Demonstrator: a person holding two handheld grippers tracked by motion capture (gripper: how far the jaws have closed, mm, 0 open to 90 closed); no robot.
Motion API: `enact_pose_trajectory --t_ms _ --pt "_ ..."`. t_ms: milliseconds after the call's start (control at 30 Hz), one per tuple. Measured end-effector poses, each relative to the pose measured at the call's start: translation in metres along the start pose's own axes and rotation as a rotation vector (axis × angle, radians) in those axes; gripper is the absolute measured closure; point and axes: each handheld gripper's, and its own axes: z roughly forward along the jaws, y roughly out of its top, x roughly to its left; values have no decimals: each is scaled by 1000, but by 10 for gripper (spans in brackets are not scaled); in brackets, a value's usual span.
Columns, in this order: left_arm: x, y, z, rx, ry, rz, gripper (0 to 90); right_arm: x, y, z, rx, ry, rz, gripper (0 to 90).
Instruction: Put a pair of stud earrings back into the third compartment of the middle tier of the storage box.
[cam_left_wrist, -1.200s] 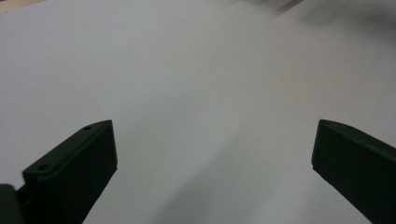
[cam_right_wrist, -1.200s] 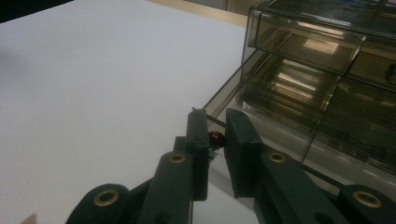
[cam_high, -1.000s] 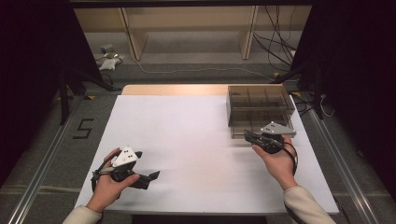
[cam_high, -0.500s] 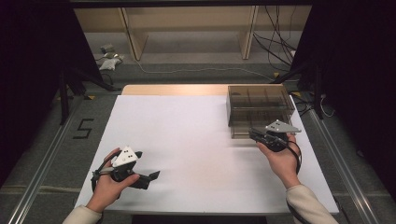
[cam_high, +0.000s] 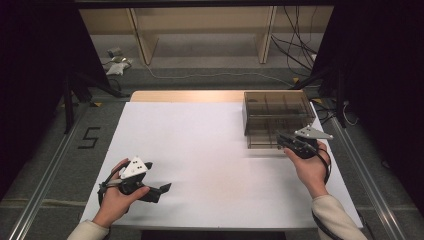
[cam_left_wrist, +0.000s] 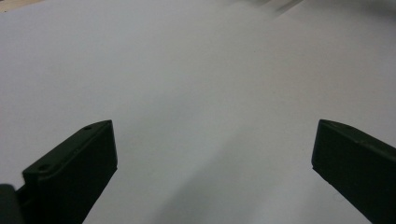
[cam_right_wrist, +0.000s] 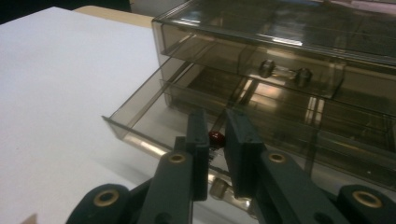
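Smoky, see-through plastic makes up the drawer unit (cam_high: 276, 116) at the far right of the white tabletop (cam_high: 210, 150), and its lower drawer (cam_right_wrist: 196, 116) stands partly pulled out toward the person. Nearest the camera, the left gripper (cam_high: 150, 190) rests low on the sheet at the front left, well apart from the unit; its fingers (cam_left_wrist: 74, 163) are spread wide with nothing but bare white surface between them — parked, by the look of it, so the other hand can work alone. Farther off, the right gripper (cam_high: 286, 140) sits at the front of the lower drawer, its fingers (cam_right_wrist: 198, 140) drawn close on the drawer's clear bar handle (cam_right_wrist: 219, 186), which is why the drawer juts out: I judge the drawer is being drawn open by it. A small red thing (cam_right_wrist: 215, 136) shows between the fingertips; what it is, I cannot tell. Above, the upper drawer (cam_right_wrist: 261, 60) is shut, with its own handle (cam_right_wrist: 285, 71) on two knobs. Apart from that red thing, both drawers look empty.
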Motion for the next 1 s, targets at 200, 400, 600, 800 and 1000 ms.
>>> enact_pose_trajectory --t_ms 200,400,600,800,1000 --pt "0 0 0 0 0 1 0 -13 0 -3 -9 -30 25 807" --pt "0 0 0 1 -1 0 0 -30 -1 -8 -19 -74 58 806" --pt "0 0 0 1 0 1 0 -47 -6 -9 -7 -108 87 806" --pt "0 0 0 1 -1 0 0 -53 -7 -7 2 -134 86 806" --pt "0 0 1 2 -2 -1 0 -56 -6 -4 13 -151 71 805"
